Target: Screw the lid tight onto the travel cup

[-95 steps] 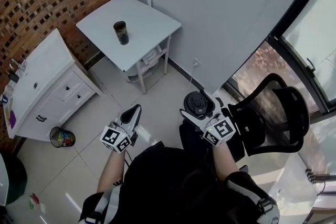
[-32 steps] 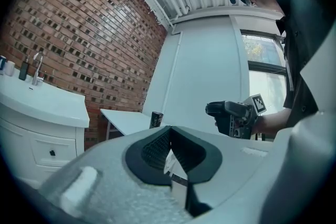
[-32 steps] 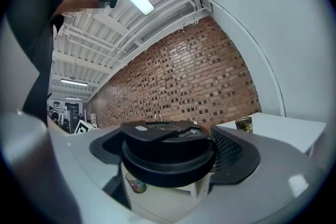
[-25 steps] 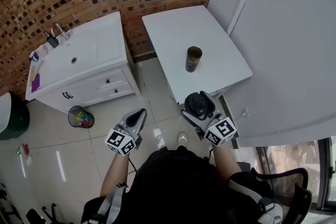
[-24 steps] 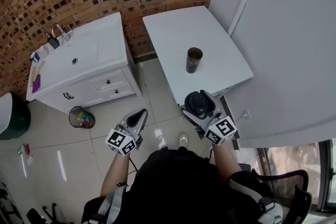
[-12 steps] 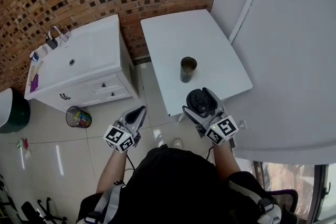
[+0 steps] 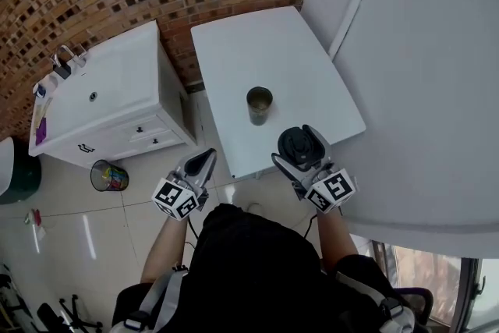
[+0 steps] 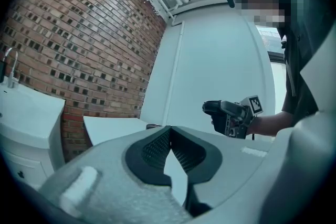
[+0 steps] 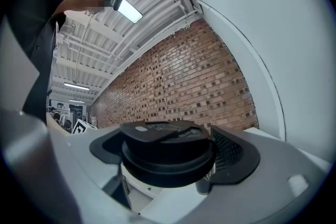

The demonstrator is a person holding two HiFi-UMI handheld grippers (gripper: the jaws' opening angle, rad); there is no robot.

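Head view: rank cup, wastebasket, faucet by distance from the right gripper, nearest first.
1. Cup, on the table, just ahead of the right gripper.
2. Wastebasket, on the floor, far left.
3. Faucet, at the sink's far edge, leftmost.

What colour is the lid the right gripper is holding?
Black all over. The lid shows best in the right gripper view.

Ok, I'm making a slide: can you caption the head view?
Right gripper holds the black lid near the open travel cup on the white table; left gripper shut, empty.
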